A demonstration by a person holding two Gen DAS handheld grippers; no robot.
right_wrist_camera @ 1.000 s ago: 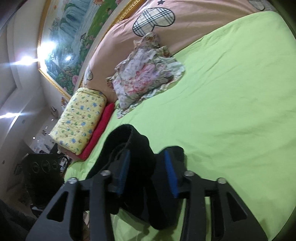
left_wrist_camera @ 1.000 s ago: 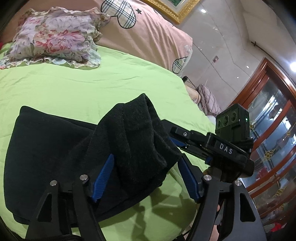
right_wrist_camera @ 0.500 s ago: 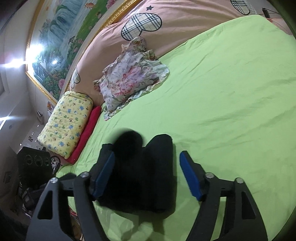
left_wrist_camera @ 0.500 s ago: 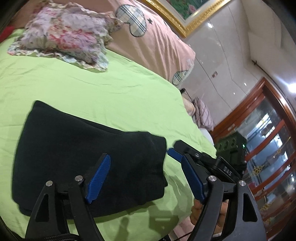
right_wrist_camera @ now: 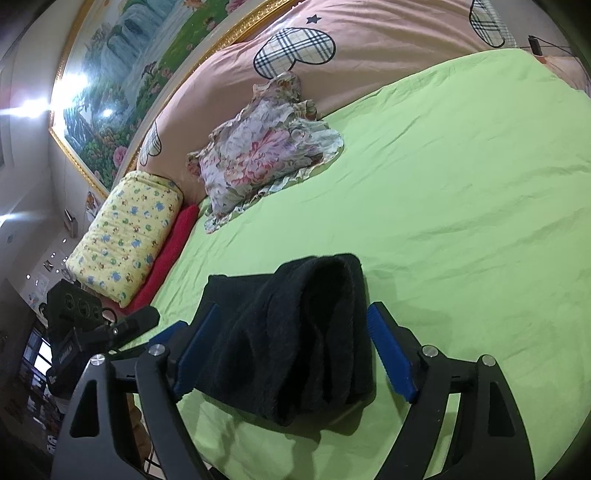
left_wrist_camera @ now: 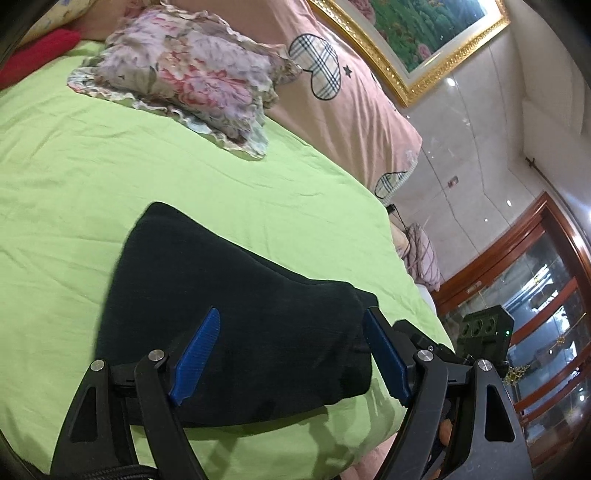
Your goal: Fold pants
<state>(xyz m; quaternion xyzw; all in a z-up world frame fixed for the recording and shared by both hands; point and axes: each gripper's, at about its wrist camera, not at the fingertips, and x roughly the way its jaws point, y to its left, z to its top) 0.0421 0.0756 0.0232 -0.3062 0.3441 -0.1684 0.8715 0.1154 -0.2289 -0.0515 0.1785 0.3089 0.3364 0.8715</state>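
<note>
The black pants (left_wrist_camera: 221, 277) lie folded in a thick stack on the green bed sheet (left_wrist_camera: 110, 166). My left gripper (left_wrist_camera: 291, 314) hovers open over the stack's near edge, and its blue pads touch nothing. In the right wrist view the pants (right_wrist_camera: 314, 295) show their layered folded end. My right gripper (right_wrist_camera: 291, 306) straddles that end with its jaws opening. The cloth lies loose between the pads, which do not press on it. Each gripper shows at the edge of the other's view: the right gripper's body (left_wrist_camera: 484, 332) and the left gripper's body (right_wrist_camera: 74, 321).
A floral pillow (right_wrist_camera: 266, 147) lies further up the bed against the pink headboard cover (right_wrist_camera: 369, 33). A yellow rolled quilt (right_wrist_camera: 125, 229) and a red cushion (right_wrist_camera: 170, 251) sit at the bed's left side. A wooden glass cabinet (left_wrist_camera: 546, 295) stands past the bed's right edge.
Both grippers let go of the lifted fold of the pants. It dropped flat onto the stack, the jaws spread wide, and both grippers drew back a little.
</note>
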